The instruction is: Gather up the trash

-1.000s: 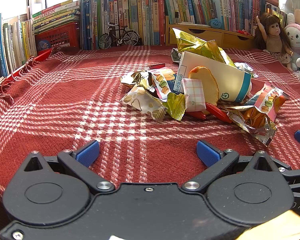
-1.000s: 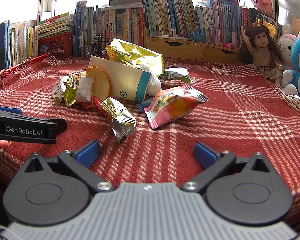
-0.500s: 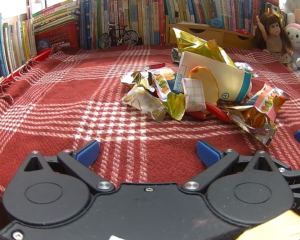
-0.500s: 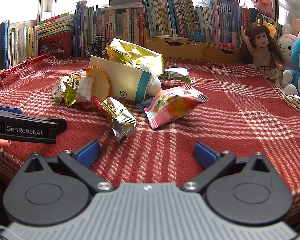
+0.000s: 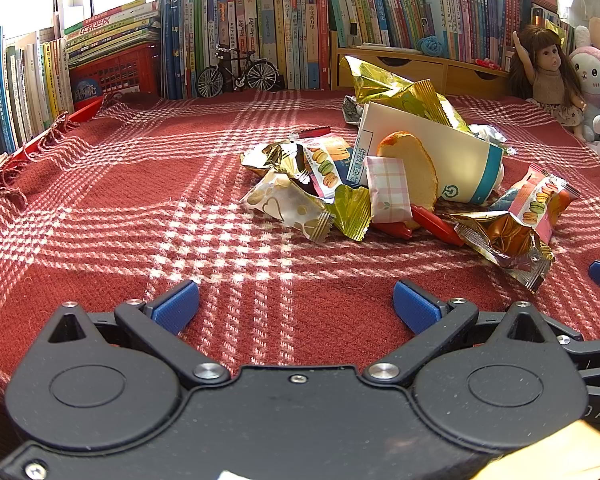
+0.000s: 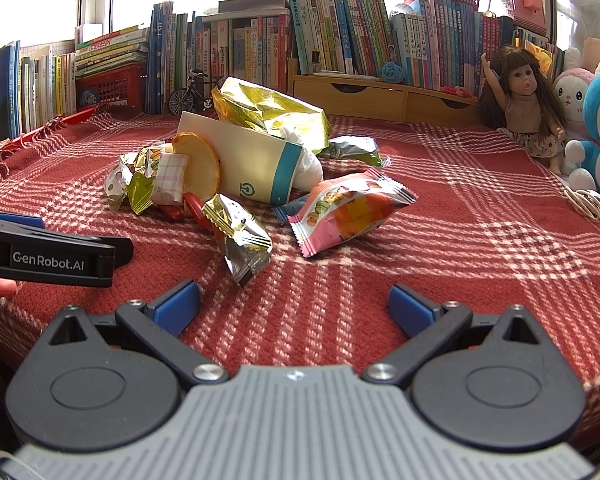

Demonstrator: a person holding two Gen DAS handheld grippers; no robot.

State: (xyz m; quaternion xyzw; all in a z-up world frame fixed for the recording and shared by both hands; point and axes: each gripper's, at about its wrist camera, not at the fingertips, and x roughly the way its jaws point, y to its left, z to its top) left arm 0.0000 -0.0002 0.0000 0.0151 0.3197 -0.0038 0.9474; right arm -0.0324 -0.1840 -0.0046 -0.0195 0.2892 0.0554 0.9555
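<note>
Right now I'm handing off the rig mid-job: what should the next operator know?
Left gripper: open, empty, low over the red plaid cloth.
Right gripper: open, empty, beside it.
Trash is one pile ahead: paper cup on its side, gold bag behind, pink macaron packet and crumpled foil wrapper nearest the right gripper.
Done: nothing picked up yet.
Left: the whole pile. No bin is in view.

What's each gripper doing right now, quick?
Left gripper: open, holding nothing, short of the trash pile.
Right gripper: open, holding nothing.

left wrist: low, faces trash pile [image 5: 384,184] from its left | right wrist: low, nearer | shared: pile
</note>
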